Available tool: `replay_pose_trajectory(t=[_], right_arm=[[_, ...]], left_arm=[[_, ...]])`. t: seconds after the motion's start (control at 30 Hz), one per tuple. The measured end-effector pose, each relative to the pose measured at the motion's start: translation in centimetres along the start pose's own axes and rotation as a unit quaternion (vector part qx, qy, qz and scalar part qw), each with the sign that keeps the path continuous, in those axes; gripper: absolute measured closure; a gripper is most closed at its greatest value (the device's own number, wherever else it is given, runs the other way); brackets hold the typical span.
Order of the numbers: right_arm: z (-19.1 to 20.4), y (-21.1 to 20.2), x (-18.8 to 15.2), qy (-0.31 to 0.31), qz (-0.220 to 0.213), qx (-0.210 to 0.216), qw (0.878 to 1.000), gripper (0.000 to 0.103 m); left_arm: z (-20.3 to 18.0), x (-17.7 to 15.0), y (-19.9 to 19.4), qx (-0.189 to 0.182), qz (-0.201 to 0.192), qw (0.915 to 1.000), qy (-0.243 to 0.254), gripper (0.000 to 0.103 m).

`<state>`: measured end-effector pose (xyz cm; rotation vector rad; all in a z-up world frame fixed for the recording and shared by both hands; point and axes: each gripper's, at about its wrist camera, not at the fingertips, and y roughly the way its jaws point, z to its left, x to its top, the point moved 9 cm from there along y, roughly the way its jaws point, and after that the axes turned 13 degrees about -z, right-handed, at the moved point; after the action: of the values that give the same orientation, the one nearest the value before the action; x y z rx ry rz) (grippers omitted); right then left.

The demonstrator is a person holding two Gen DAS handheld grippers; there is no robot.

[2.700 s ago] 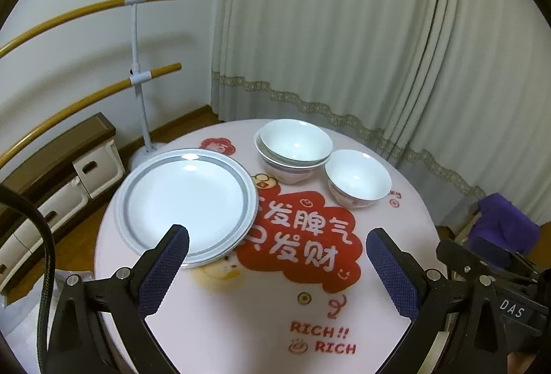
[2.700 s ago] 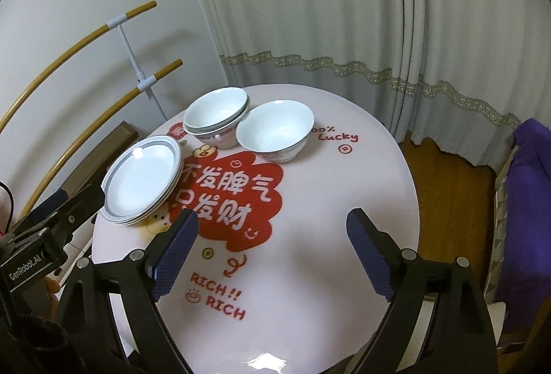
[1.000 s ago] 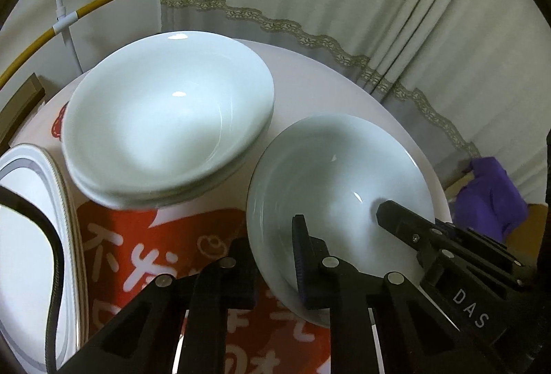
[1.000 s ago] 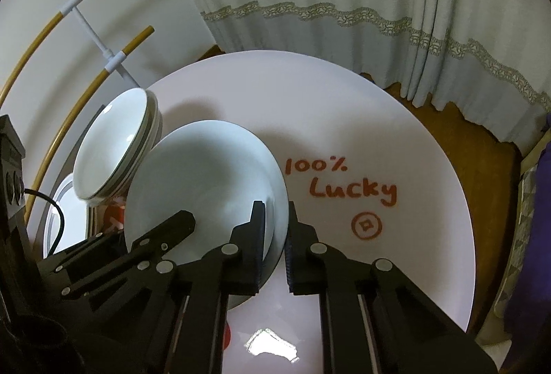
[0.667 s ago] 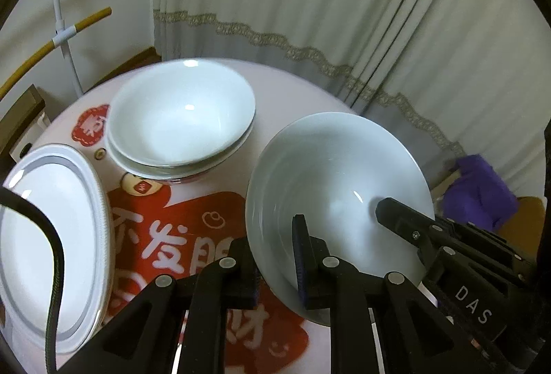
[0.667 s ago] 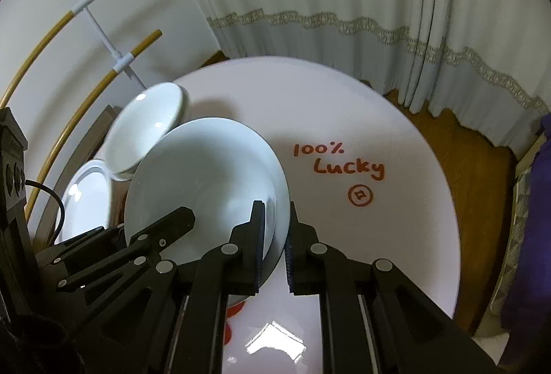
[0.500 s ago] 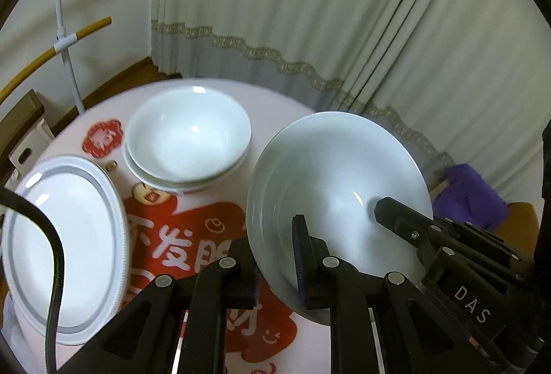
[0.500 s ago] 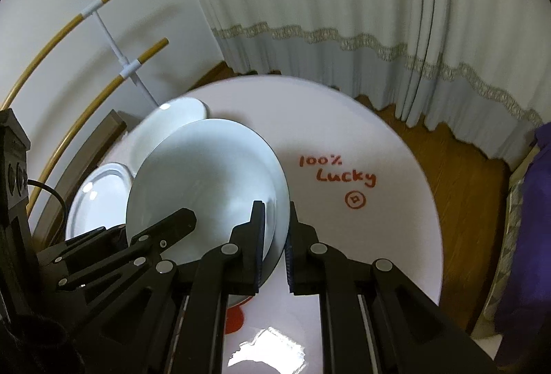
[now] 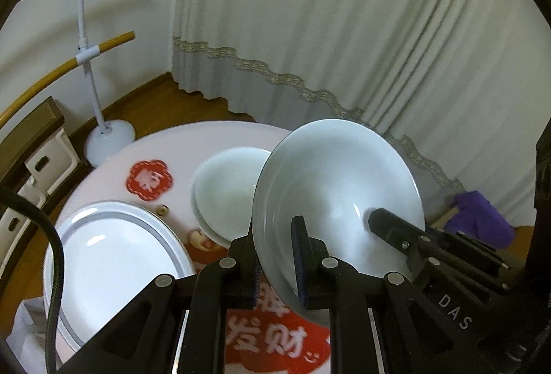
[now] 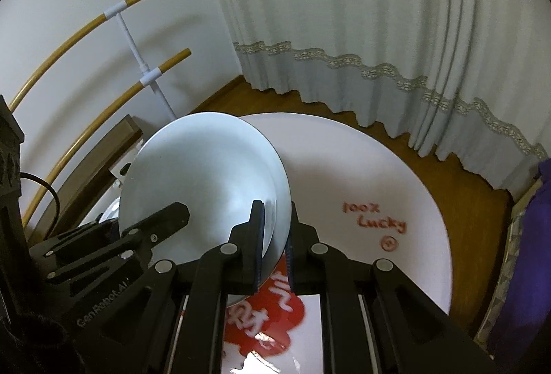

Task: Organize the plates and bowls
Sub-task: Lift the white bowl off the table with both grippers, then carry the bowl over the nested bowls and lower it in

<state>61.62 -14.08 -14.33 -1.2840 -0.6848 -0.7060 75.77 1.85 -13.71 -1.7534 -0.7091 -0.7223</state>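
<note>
Held bowl (image 9: 337, 188): glazed ceramic look, glossy white, soft highlights noted on the inner wall. Stacked bowls (image 9: 224, 191) and plate (image 9: 113, 257): same glossy glaze; a grey band was seen on the plate rim. Left tongs (image 9: 275, 260) and right tongs (image 10: 273, 246): matt black plastic was observed, with small shiny metal pins at the joints; dark blue ribbed pads (image 9: 299, 257) looked rubbery. Desk (image 10: 372, 174): smooth pale pink top with red print, sheen shown where light was reflected. Curtain (image 9: 344, 29): matt grey-white cloth, lace-like trim band. Floor (image 10: 458, 177): brown wood, slightly polished. Rack bars (image 10: 69, 40): yellow-brown, wood-like, joined by white plastic fittings.
</note>
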Motion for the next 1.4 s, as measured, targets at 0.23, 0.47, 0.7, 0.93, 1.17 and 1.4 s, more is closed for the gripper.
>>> replay_pose_trajectory(t=[0.23, 0.47, 0.7, 0.93, 1.17, 1.4], right_arm=[[1.0, 4.0, 0.2, 0.008, 0.016, 0.001, 1.0, 0.092], [1.1, 7.4, -0.5, 0.009, 0.034, -0.002, 0.999, 0.091], [1.1, 9.3, -1.1, -0.001, 0.043, -0.017, 0.999, 0.09], [0.5, 10.0, -1.3, -0.007, 0.043, -0.03, 0.999, 0.09], [0.6, 10.0, -1.5, -0.004, 0.041, -0.033, 0.999, 0.09], [0.3, 10.7, -1.9, 0.004, 0.05, -0.045, 0.998, 0.086]], left_arm=[[2.1, 0.7, 1.7, 0.023, 0.008, 0.9997, 0.006, 0.091], [1.3, 1.5, 4.0, 0.039, 0.015, 0.9991, 0.008, 0.091], [0.2, 2.1, 7.6, 0.04, 0.025, 0.9989, 0.01, 0.091], [0.9, 1.6, 9.3, 0.038, 0.033, 0.9986, 0.013, 0.091], [0.9, 1.4, 10.1, 0.037, 0.033, 0.9987, 0.016, 0.091], [1.0, 1.4, 10.2, 0.038, 0.028, 0.9986, 0.023, 0.091]])
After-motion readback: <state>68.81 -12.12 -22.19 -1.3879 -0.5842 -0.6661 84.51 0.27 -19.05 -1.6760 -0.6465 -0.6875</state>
